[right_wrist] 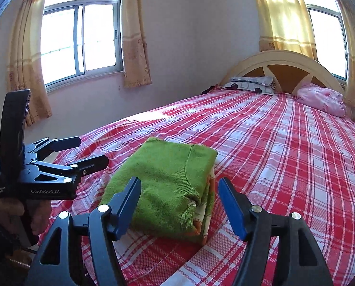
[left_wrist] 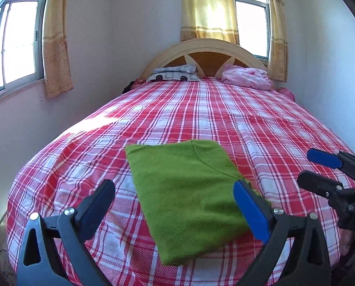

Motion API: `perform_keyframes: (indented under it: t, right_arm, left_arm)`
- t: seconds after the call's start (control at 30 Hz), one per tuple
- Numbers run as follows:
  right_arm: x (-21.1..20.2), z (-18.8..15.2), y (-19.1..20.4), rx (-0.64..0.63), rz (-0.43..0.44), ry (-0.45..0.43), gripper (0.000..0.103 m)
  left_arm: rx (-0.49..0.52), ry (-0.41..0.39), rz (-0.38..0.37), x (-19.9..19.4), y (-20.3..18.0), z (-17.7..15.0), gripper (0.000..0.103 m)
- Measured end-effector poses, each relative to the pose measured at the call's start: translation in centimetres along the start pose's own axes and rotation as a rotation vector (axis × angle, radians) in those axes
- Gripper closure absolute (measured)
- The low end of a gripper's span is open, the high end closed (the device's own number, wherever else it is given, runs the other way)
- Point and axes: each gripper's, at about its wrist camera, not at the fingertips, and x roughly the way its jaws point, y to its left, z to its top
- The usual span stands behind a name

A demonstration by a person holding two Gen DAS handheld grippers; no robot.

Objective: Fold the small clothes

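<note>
A green garment point(left_wrist: 187, 197) lies folded into a neat rectangle on the bed, near its foot end. From the right wrist view point(right_wrist: 167, 188) we see it is several layers thick, with orange and white fabric showing at its open edge (possibly a lining or a second piece, we cannot tell which).

Our left gripper point(left_wrist: 175, 202) hangs just above the garment's near part, its jaws spread wide, gripping nothing; the green cloth fills the gap between them and extends ahead of them. Our right gripper point(right_wrist: 178, 202) is likewise spread wide and holds nothing, with the garment's open edge just ahead and between its fingers. Each gripper appears in the other's view: the right one point(left_wrist: 320, 169) off to the right of the left gripper, the left one point(right_wrist: 86, 150) off to the left of the right.

Under the garment is a red and white plaid sheet point(left_wrist: 225, 109). Far ahead of both grippers, by the arched headboard point(left_wrist: 203, 47), sit a patterned pillow point(left_wrist: 175, 73) and a bunched pink blanket point(left_wrist: 247, 77). Curtained windows point(right_wrist: 82, 40) stand beyond.
</note>
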Motion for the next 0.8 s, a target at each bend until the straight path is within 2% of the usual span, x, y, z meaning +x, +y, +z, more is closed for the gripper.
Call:
perform_keyframes:
  t: [0.8]
  right_arm:
    - [0.16, -0.29, -0.35, 0.018, 0.006, 0.005, 0.034]
  left_arm:
    - [-0.018, 0.001, 0.007, 0.12, 0.27, -0.23, 0.001]
